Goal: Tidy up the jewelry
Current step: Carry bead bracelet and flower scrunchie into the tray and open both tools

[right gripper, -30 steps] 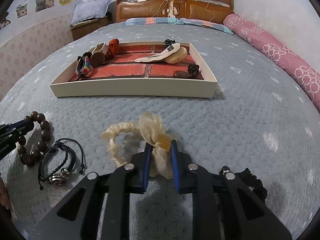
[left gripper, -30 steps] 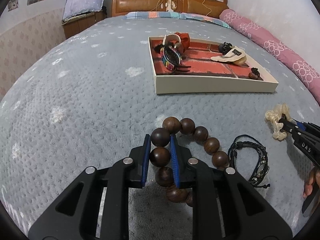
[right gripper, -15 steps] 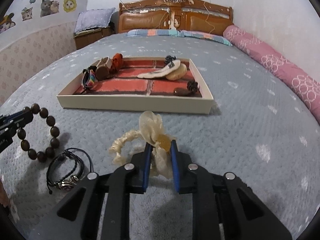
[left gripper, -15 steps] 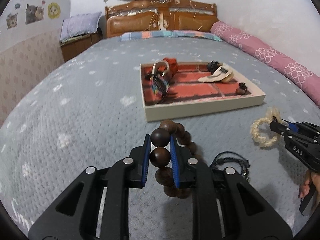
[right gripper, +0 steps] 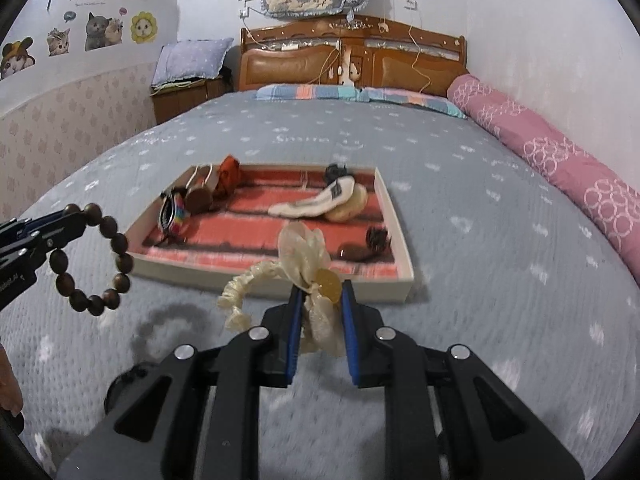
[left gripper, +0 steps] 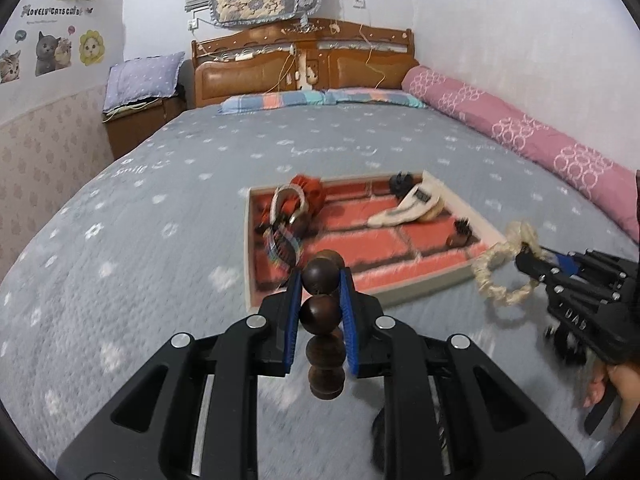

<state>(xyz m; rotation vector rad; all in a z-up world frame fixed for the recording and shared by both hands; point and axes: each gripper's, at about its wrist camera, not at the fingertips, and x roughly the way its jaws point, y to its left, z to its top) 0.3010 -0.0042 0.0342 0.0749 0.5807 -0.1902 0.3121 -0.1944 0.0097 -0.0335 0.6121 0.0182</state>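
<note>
My left gripper (left gripper: 320, 280) is shut on a dark wooden bead bracelet (left gripper: 325, 340) and holds it hanging in the air in front of the cream tray (left gripper: 424, 285); the bracelet also shows in the right wrist view (right gripper: 105, 264). My right gripper (right gripper: 319, 292) is shut on a cream scrunchie with a bow (right gripper: 308, 264), lifted above the bed near the tray's front wall (right gripper: 264, 285); it also shows in the left wrist view (left gripper: 505, 270). The tray has a red brick-pattern floor and holds several hair accessories and bracelets.
The tray lies on a grey bedspread (left gripper: 140, 240). A pink bolster (right gripper: 560, 160) runs along the right edge. The wooden headboard (right gripper: 352, 56) and a bedside cabinet (right gripper: 180, 96) stand at the far end. A black item lies partly hidden below my left gripper (left gripper: 380, 432).
Both grippers have risen off the bedspread with their items and moved toward the tray. The bead bracelet now hangs free; the black cord bracelet stayed below.
</note>
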